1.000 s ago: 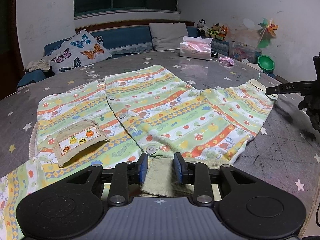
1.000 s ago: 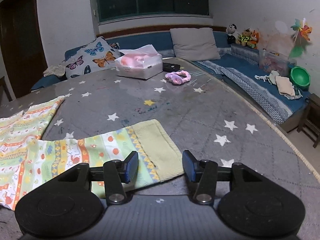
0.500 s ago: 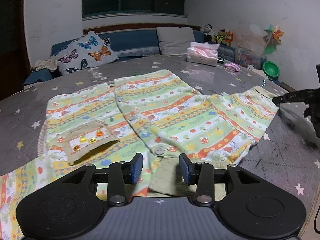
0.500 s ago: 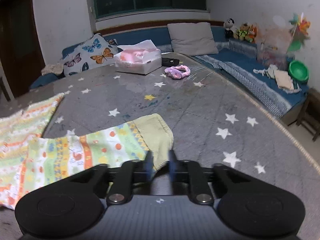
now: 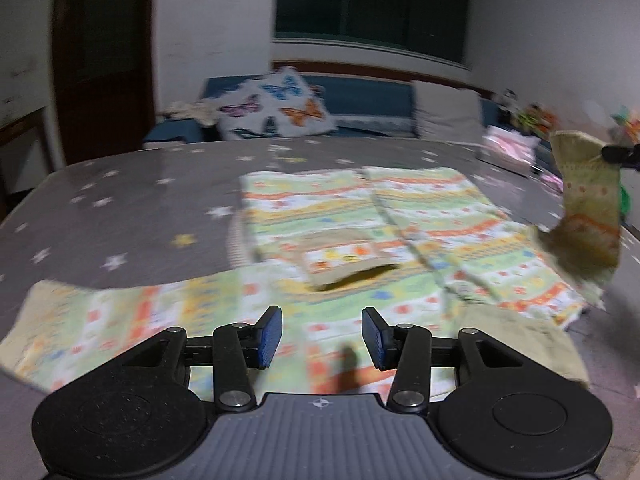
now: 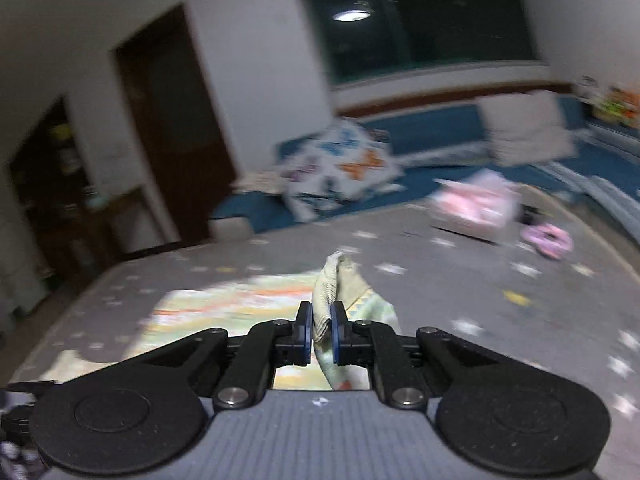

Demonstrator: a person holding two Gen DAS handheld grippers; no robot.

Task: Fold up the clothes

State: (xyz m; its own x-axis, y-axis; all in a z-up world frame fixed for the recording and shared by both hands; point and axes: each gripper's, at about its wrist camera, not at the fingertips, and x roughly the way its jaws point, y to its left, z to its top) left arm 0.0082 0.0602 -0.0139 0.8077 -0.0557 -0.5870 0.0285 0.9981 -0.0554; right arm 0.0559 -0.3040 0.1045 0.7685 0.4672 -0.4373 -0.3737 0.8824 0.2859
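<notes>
A striped child's top (image 5: 360, 216) with a beige pocket (image 5: 344, 258) lies flat on the grey star-patterned table (image 5: 120, 200). My left gripper (image 5: 320, 320) hovers over its near hem. Its jaws are opening, and the cloth under them is untouched by the pads. My right gripper (image 6: 319, 316) is shut on the beige cuff (image 6: 334, 280) of the right sleeve. The left wrist view shows that sleeve (image 5: 588, 216) hanging in the air at the right, held up by the right gripper (image 5: 616, 154). The left sleeve (image 5: 92, 320) lies spread out at the near left.
A pink tissue box (image 6: 476, 208) and a pink hair tie (image 6: 548, 238) sit at the table's far right. Behind the table are a blue sofa with a butterfly cushion (image 5: 276, 108) and a grey cushion (image 5: 448, 108). A dark doorway (image 6: 176, 120) is at the left.
My right gripper closed on the sleeve cuff and lifted it off the table toward the left. My left gripper let go of the hem, opened and swung left across the garment.
</notes>
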